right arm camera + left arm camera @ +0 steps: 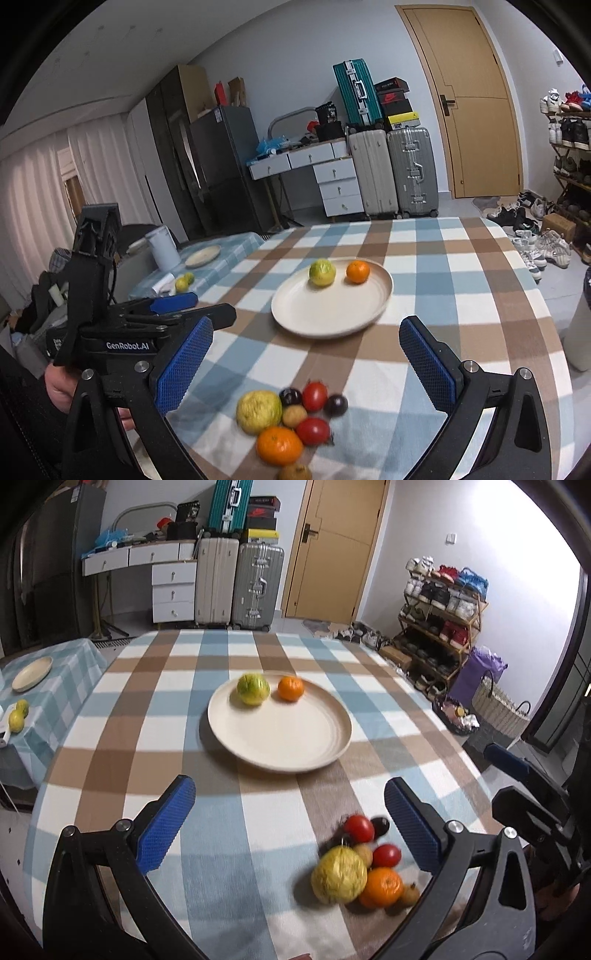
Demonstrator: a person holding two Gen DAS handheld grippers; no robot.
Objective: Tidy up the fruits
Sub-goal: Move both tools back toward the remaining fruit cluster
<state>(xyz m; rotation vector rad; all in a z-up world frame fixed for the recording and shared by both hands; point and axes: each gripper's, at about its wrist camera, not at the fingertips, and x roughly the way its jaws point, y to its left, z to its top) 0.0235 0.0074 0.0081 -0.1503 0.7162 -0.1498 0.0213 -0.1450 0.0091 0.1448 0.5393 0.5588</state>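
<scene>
— Looking over the checked blue, brown and white tablecloth, where do the fruits sit?

— A yellow-green round citrus and a small orange mandarin lie side by side on the far part of the round cream plate, mid-table. The rest are heaped near the table's near edge: a large yellow wrinkled citrus, a bigger orange mandarin, two red tomatoes, two dark plums and small tan fruits (too blurred to name).

— And the claws?

— The left gripper and the right gripper both have their blue pads spread wide, with nothing between them.

— How would the heap handle?

— I'd judge the tomatoes soft and smooth-skinned, easily bruised, so a light squeeze across the widest part. The yellow citrus looks firm and rough, easier to grip, but round fruit rolls; lifting one may loosen its touching neighbours.
</scene>
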